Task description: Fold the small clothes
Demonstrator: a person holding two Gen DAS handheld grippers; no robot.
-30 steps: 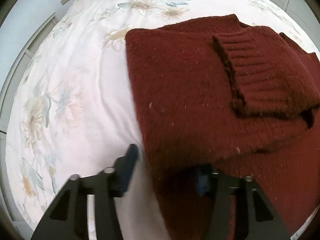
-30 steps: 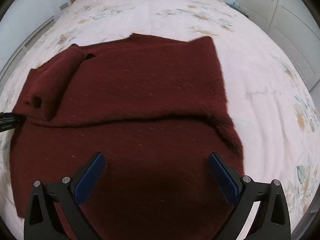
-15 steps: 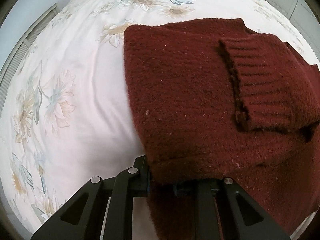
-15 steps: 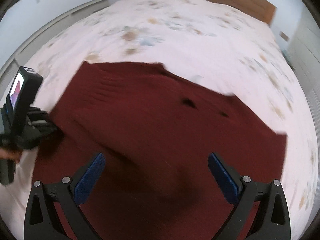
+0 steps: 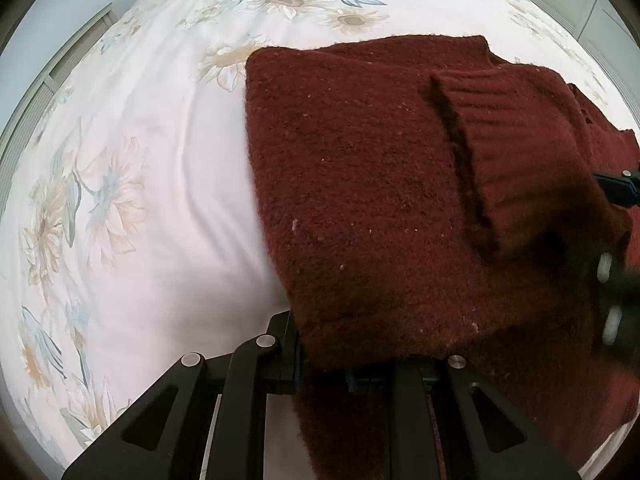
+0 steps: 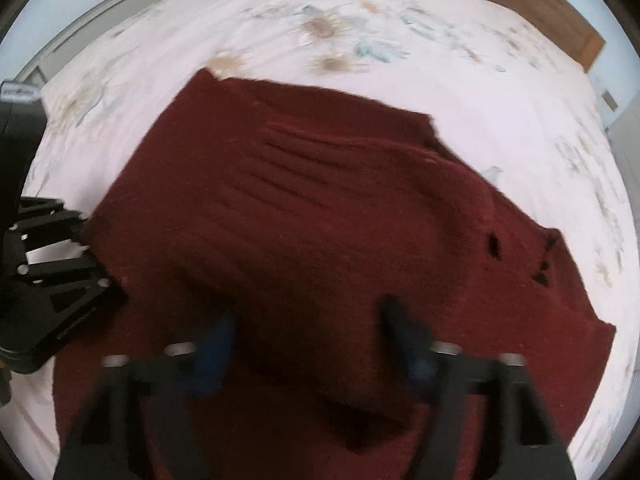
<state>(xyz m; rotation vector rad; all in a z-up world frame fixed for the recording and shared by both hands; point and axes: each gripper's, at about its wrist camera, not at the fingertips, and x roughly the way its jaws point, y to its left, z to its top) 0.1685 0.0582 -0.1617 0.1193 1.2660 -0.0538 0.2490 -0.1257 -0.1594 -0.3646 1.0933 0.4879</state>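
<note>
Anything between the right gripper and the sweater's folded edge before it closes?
Nothing visible. The right gripper straddles the folded edge of the maroon sweater, jaws apart. The left gripper grips its own corner off to the side.

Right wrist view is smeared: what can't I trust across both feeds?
- Right tongs: motion blur hides whether they grip the sweater.
- Left tongs: fingertips buried under the sweater's folded edge in the left view.
- Sweater's near hem: cut off by both frames' lower edges.
</note>
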